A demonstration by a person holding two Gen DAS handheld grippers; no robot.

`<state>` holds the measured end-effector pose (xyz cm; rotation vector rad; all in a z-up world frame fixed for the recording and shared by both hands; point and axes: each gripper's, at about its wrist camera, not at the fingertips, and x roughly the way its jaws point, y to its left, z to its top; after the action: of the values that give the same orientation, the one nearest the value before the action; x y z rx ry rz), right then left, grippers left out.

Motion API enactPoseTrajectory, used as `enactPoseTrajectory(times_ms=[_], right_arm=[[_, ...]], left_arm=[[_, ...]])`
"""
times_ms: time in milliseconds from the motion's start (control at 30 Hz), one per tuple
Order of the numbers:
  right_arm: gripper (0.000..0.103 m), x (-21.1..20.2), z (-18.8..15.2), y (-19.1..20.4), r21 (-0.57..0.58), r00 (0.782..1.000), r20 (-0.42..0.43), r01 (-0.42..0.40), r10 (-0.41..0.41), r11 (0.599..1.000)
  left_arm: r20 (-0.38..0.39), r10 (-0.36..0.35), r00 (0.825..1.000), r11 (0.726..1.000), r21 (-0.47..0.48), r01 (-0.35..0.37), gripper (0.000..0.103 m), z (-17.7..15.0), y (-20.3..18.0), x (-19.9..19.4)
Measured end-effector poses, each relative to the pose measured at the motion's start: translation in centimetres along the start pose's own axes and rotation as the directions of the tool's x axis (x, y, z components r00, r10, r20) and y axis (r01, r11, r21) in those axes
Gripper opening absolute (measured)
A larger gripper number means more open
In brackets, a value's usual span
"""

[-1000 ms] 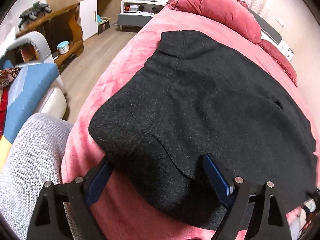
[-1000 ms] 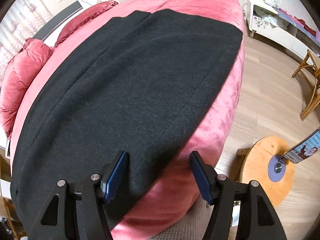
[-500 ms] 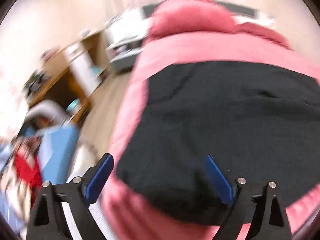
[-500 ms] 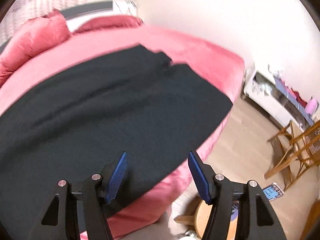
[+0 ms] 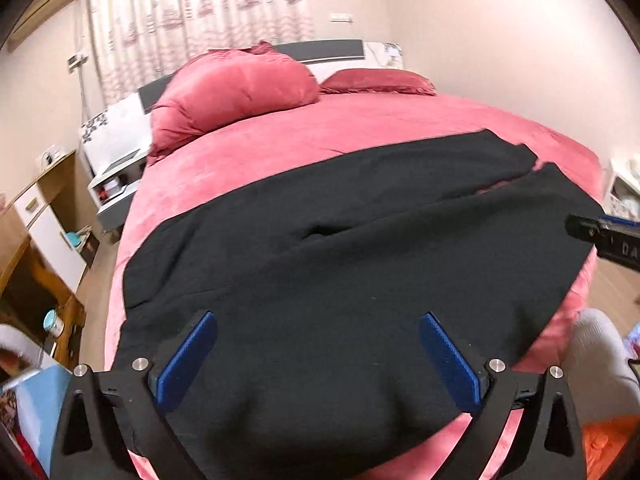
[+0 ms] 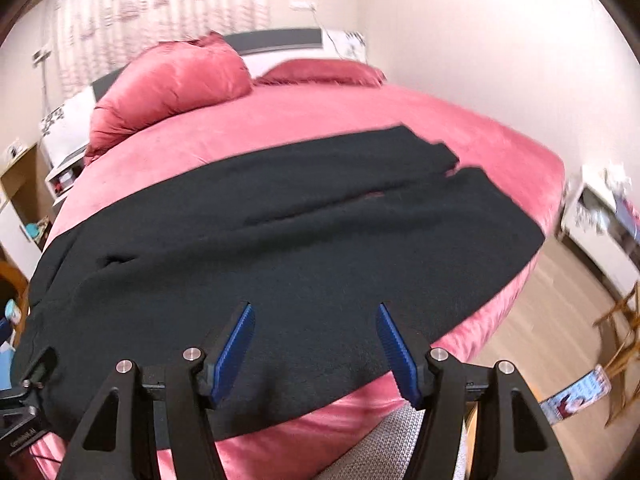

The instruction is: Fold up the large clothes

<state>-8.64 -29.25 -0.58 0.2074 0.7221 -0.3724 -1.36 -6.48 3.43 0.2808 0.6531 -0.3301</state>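
A large black garment (image 5: 360, 240) lies spread flat across the near half of a pink bed (image 5: 360, 128), with a slit showing pink near its far right. My left gripper (image 5: 318, 320) hovers above the garment's near left part. Its jaws are opening wide and nothing is pinched between the blue pads. In the right wrist view the same garment (image 6: 280, 240) fills the middle. My right gripper (image 6: 314, 308) stands open above its near edge, holding nothing. Each gripper shows at the edge of the other view: the right one (image 5: 608, 236), the left one (image 6: 24, 400).
Pink pillows (image 5: 232, 88) lie by the headboard. A white nightstand (image 5: 116, 176) and wooden desk (image 5: 36, 264) stand left of the bed. A white cabinet (image 6: 600, 220) and wooden chair (image 6: 620, 320) are on the right. A grey-clad knee (image 6: 380, 448) is below.
Both grippers have lifted off the garment's near edge and rolled level, so the whole bed and headboard now show. The left jaws have spread wider. The garment lies flat.
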Motion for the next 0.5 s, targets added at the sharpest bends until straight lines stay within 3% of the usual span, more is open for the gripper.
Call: enactPoseTrajectory(times_ms=[167, 267, 400, 500], right_arm=[[0.064, 0.9, 0.1, -1.6, 0.059, 0.998, -0.058, 0.028, -0.024, 0.998], [0.064, 2.2, 0.1, -4.0, 0.093, 0.993, -0.11, 0.057, -0.046, 0.994], [0.064, 4.1, 0.1, -8.5, 0.152, 0.982, -0.17, 0.108, -0.082, 0.982], [0.064, 5.5, -0.1, -12.1, 0.205, 0.975, -0.2, 0.137, -0.096, 0.969]], left_arm=[[-0.075, 0.011, 0.997, 0.999, 0.036, -0.008, 0.102, -1.5, 0.4, 1.4], [-0.14, 0.039, 0.989, 0.999, 0.006, -0.039, 0.102, -2.8, 1.7, 2.3], [-0.258, 0.089, 0.962, 0.979, -0.154, -0.132, 0.102, -4.6, 6.7, 3.5], [-0.349, 0.106, 0.931, 0.919, -0.323, -0.226, 0.102, -6.8, 11.2, 3.9]])
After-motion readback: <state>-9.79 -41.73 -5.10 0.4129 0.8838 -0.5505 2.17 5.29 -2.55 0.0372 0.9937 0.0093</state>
